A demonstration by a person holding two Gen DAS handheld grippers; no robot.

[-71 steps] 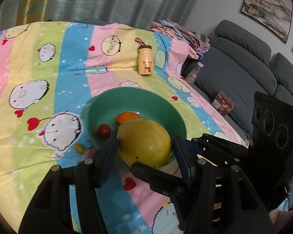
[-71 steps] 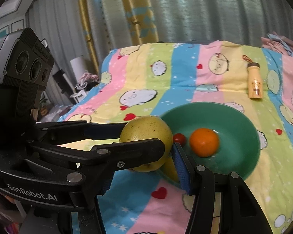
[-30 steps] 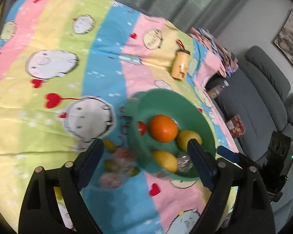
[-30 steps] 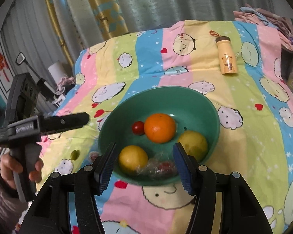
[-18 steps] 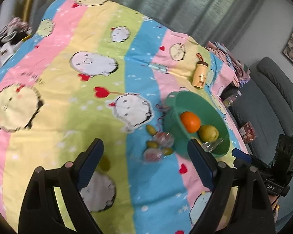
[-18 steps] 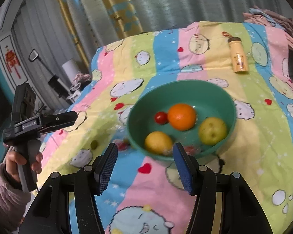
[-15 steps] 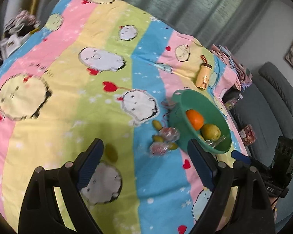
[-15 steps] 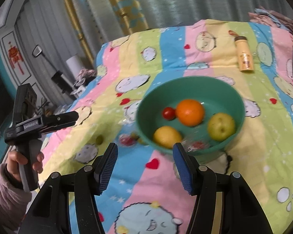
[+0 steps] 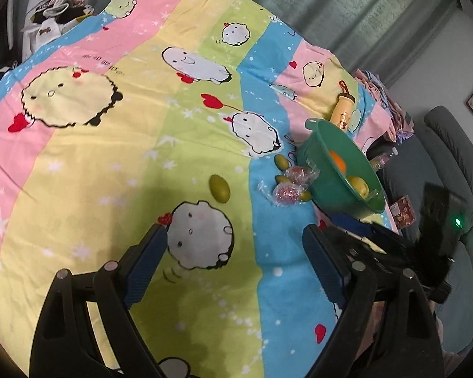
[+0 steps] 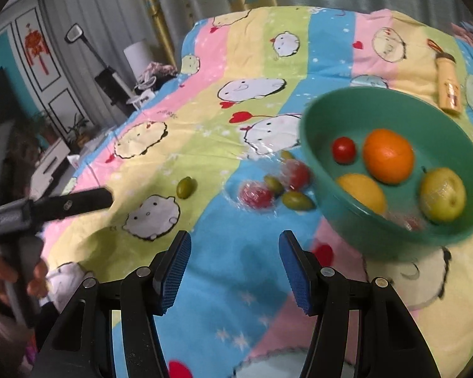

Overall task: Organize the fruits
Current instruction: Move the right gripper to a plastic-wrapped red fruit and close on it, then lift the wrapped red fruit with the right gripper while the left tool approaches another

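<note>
Right wrist view: right gripper (image 10: 235, 263) at bottom centre, blue-padded fingers (image 10: 175, 269) spread wide, nothing between them, over the striped cartoon-print bedsheet (image 10: 205, 126). Just beyond, mid-frame, loose fruit on the sheet: two plastic-wrapped red fruits (image 10: 257, 196), three small green oval fruits beside them (image 10: 296, 201), and a lone green oval fruit (image 10: 185, 187) further left, well apart from the cluster. Right of centre, round green plastic bowl (image 10: 340, 208) holding a small red tomato (image 10: 343, 149), an orange (image 10: 388, 156), a yellow lemon-like fruit (image 10: 362, 190), a yellow-green pear-like fruit (image 10: 443, 194); something wrapped at the near rim is too blurred to identify. Upper right, a yellow bottle with dark cap (image 10: 447, 89) lies on the sheet. Left edge: left gripper (image 10: 78, 203) held in a hand (image 10: 15, 278), fingers not resolvable here. Left wrist view: left gripper (image 9: 235, 252) at bottom, fingers wide apart, empty; the lone green fruit (image 9: 219, 188) sits just past them at centre, wrapped cluster (image 9: 288, 189) and bowl (image 9: 328, 186) centre right, bottle (image 9: 342, 111) behind the bowl.
</note>
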